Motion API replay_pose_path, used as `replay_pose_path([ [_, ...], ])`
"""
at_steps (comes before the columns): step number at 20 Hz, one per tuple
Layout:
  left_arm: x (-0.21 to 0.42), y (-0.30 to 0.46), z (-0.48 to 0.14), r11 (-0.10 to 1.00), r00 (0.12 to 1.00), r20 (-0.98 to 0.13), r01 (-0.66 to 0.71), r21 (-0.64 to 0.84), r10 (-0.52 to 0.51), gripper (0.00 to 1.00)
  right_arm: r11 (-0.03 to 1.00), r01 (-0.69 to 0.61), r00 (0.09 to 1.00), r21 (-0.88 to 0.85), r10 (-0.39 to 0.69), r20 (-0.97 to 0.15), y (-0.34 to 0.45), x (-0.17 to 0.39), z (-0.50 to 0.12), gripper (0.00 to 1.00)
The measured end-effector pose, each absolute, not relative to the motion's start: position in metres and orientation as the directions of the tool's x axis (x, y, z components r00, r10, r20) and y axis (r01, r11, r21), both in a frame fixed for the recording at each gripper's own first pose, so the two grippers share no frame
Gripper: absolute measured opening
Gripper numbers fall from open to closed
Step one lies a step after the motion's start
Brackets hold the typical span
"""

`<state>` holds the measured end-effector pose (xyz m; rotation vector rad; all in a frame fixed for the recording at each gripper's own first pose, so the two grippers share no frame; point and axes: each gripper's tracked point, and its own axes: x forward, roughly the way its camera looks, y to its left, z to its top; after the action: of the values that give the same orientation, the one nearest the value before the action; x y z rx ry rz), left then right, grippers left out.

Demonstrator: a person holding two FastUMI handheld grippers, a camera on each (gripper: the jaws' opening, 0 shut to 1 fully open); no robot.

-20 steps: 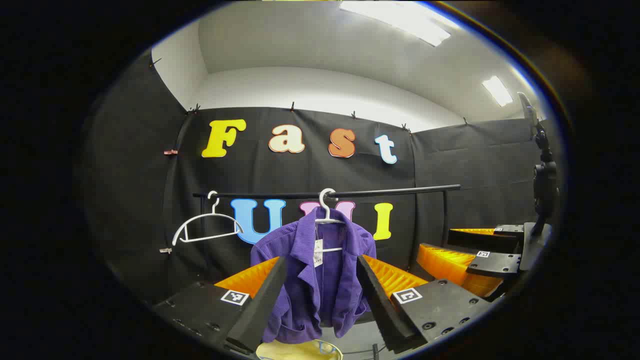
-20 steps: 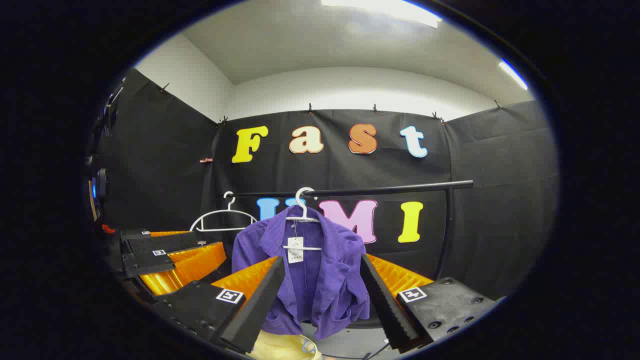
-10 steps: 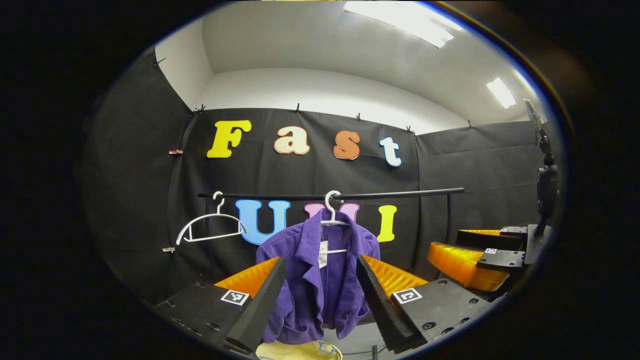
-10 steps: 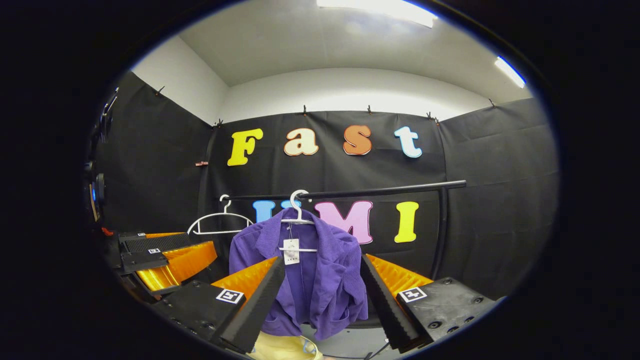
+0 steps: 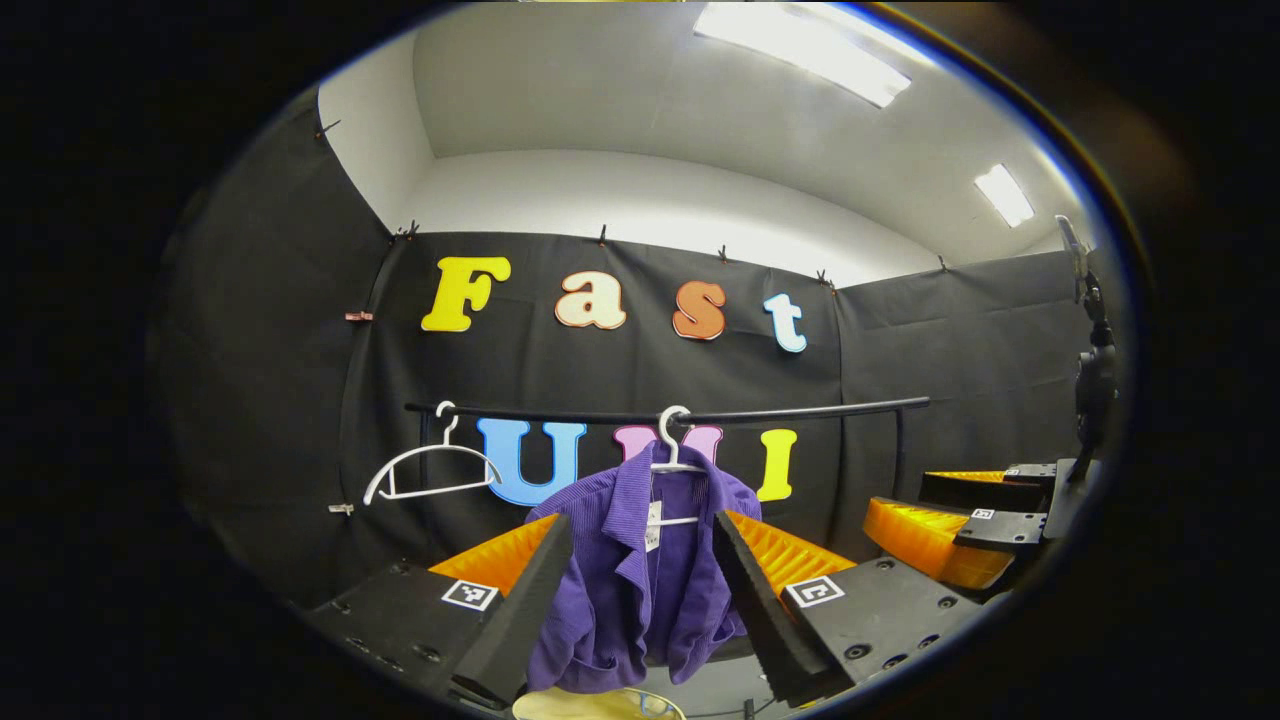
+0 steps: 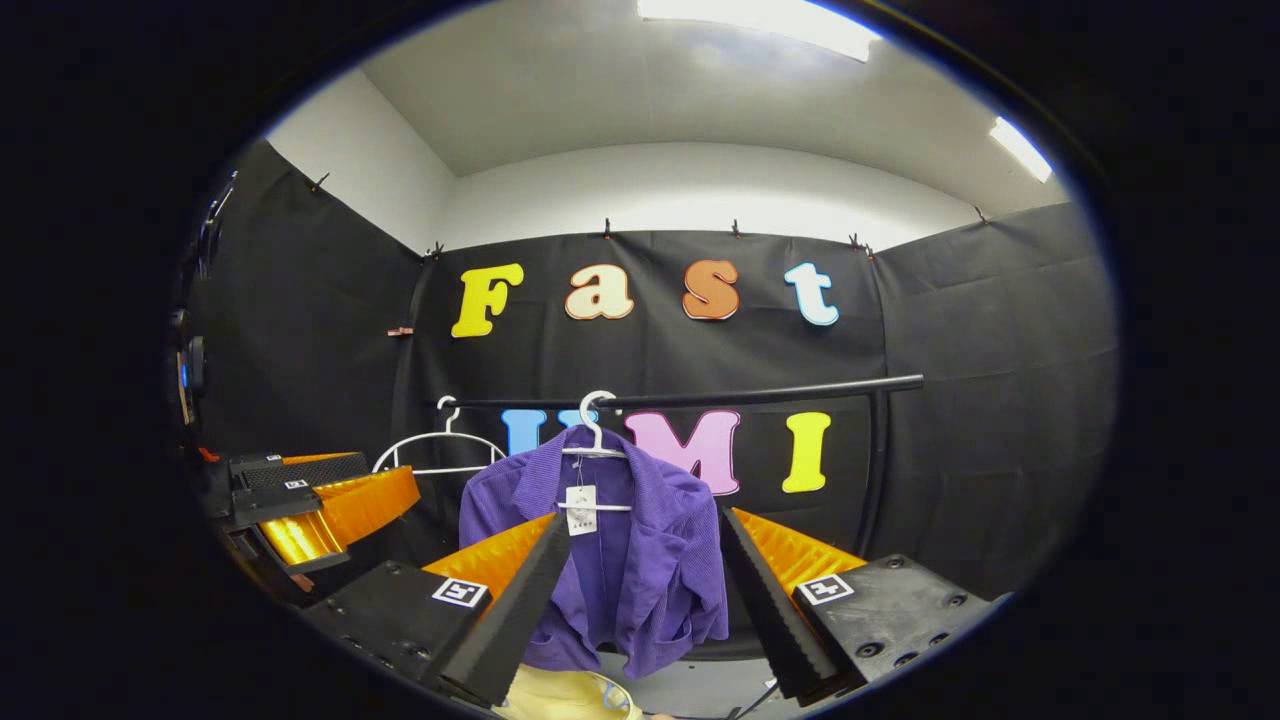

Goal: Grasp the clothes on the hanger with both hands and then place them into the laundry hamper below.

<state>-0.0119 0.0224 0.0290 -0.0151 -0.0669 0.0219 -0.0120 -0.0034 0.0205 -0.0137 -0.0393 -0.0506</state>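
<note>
A purple jacket (image 5: 640, 585) (image 6: 625, 560) hangs on a white hanger (image 5: 675, 450) (image 6: 595, 440) from a black rail (image 5: 800, 412) (image 6: 760, 394). A pale yellow hamper rim (image 5: 590, 704) (image 6: 560, 696) peeks out below it. My left gripper (image 5: 640, 600) stands open, some way short of the jacket, which shows between its fingers. My right gripper (image 6: 640, 600) is open too, likewise apart from the jacket. The right gripper (image 5: 960, 520) also appears at the right of the left gripper view, and the left gripper (image 6: 300, 500) at the left of the right gripper view.
An empty white hanger (image 5: 430, 470) (image 6: 435, 450) hangs on the rail to the left of the jacket. The rail's upright post (image 6: 878, 470) stands at the right. A black camera stand (image 5: 1090, 380) rises at the far right.
Both views have tilted upward a little, so the rail, hangers and jacket sit lower in frame. Both grippers stay open and hold nothing.
</note>
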Motion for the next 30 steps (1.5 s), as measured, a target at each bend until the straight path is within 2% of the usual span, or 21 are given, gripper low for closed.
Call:
replay_pose_path([
  [10, -0.006, 0.036, 0.044, 0.999, 0.992, 0.120, 0.041, -0.022, -0.038, 0.89, 0.993, 0.112, 0.992, -0.032, -0.110, 0.067, 0.010, -0.016, 0.031, 0.96],
  [17, 0.019, 0.037, 0.009, 0.996, 0.995, 0.061, 0.084, -0.029, -0.082, 0.90, 0.988, 0.137, 0.991, -0.071, -0.137, 0.002, 0.008, 0.000, -0.003, 0.96],
  [22, 0.068, 0.036, -0.018, 0.998, 0.998, 0.015, 0.057, -0.037, -0.057, 0.90, 0.993, 0.097, 0.995, -0.065, -0.098, -0.010, -0.012, 0.069, -0.028, 0.96],
  [27, 0.144, 0.034, -0.069, 0.998, 0.998, -0.034, -0.055, -0.036, 0.054, 0.90, 0.998, -0.023, 0.999, -0.055, 0.022, -0.024, -0.026, 0.164, -0.074, 0.96],
  [30, 0.178, 0.033, -0.106, 0.993, 0.991, -0.082, -0.112, -0.040, 0.109, 0.89, 0.996, -0.078, 0.993, -0.052, 0.073, -0.095, -0.034, 0.210, -0.120, 0.96],
])
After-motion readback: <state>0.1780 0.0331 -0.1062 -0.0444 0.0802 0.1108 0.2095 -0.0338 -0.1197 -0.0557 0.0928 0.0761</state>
